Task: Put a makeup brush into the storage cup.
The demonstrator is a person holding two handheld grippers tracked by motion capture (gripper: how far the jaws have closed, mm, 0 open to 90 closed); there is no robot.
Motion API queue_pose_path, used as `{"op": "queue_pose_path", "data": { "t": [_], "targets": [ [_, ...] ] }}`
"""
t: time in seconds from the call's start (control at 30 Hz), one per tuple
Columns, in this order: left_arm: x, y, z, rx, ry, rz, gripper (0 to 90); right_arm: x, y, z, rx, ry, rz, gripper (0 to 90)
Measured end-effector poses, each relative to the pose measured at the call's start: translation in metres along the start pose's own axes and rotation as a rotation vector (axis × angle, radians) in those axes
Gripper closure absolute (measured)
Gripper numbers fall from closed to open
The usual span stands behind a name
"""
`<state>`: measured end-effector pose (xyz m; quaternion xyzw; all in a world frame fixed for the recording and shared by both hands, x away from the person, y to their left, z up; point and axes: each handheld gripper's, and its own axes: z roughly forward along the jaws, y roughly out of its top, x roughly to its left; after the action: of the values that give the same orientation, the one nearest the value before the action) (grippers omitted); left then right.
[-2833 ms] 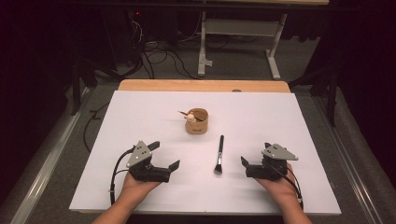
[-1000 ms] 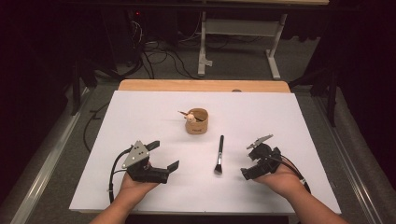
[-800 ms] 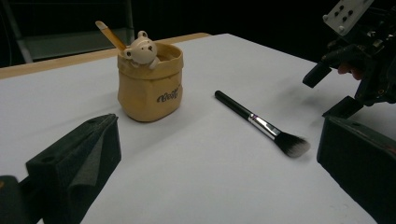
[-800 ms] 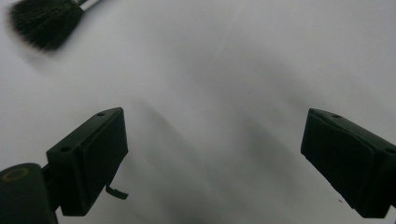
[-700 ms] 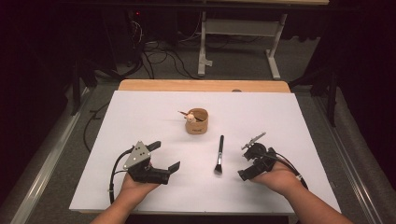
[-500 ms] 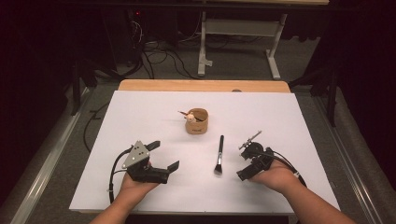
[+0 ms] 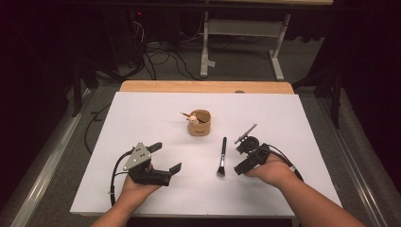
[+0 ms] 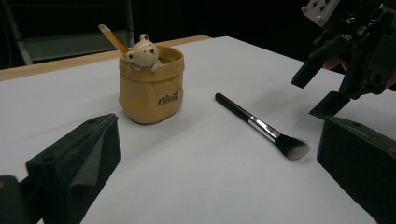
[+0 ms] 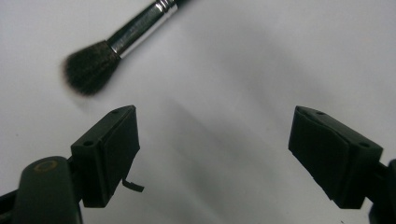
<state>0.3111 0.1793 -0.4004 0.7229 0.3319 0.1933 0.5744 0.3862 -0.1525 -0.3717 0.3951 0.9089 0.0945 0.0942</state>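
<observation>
- Left gripper [image 7: 164, 158], black, two-jawed, with a grey three-cornered plate: we record it resting low on the white sheet-covered table [image 7: 142, 113] at about 7 o'clock, jaws spread wide, nothing between them.
- Tan, sack-shaped ceramic holder [image 7: 199, 123] with a small bear figure on its rim and an orange-handled stick inside: upright near the table's centre, at 11 o'clock from the brush.
- Long black-handled makeup brush [image 7: 222, 156] with silver ferrule and dark bristle head: lying flat, handle towards 12 o'clock, bristles towards 6; untouched.
- Right gripper [image 7: 241, 159], black: just beside the brush at its 3 o'clock, tilted down; its jaws have just been closing yet stand apart, nothing between them.
- Progress, by our judgement: pickup not yet made; grasping the brush and placing it in the holder remain.
</observation>
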Motion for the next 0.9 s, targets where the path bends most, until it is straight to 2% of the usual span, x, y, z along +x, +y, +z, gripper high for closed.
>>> {"op": "queue_pose_path", "data": {
  "t": [0.07, 0.1, 0.4, 0.5, 0.57, 0.73, 0.77, 0.83, 0.9],
  "targets": [
    [0.0, 0.0, 0.0, -0.001, 0.0, -0.001, 0.4, 0.003, 0.004, 0.001, 0.0, 0.007, 0.018, 19.1],
    [0.0, 0.0, 0.0, -0.001, 0.0, -0.001, 0.4, 0.003, 0.006, 0.001, -0.004, 0.005, 0.005, 19.8],
    [0.001, 0.0, 0.0, -0.001, -0.003, -0.002, 0.4, 0.008, 0.023, 0.006, -0.023, 0.028, 0.024, 26.7],
    [0.001, 0.0, -0.001, -0.001, -0.002, -0.003, 0.5, 0.012, 0.028, 0.007, -0.018, 0.043, 0.046, 28.0],
    [0.001, 0.0, -0.001, 0.0, -0.003, -0.003, 0.4, 0.012, 0.032, 0.009, -0.018, 0.046, 0.024, 28.3],
    [0.002, 0.0, 0.0, 0.001, -0.004, -0.003, 0.4, 0.017, 0.039, 0.014, -0.021, 0.046, 0.011, 29.5],
    [0.002, 0.0, 0.0, 0.001, -0.005, -0.003, 0.5, 0.019, 0.04, 0.014, -0.013, 0.045, 0.027, 29.7],
    [0.002, 0.0, 0.0, 0.0, -0.005, -0.003, 0.5, 0.019, 0.043, 0.018, -0.024, 0.054, 0.008, 31.3],
    [0.002, 0.0, 0.0, 0.0, -0.006, -0.001, 0.4, 0.02, 0.046, 0.019, -0.023, 0.06, 0.015, 32.6]
  ]
}}
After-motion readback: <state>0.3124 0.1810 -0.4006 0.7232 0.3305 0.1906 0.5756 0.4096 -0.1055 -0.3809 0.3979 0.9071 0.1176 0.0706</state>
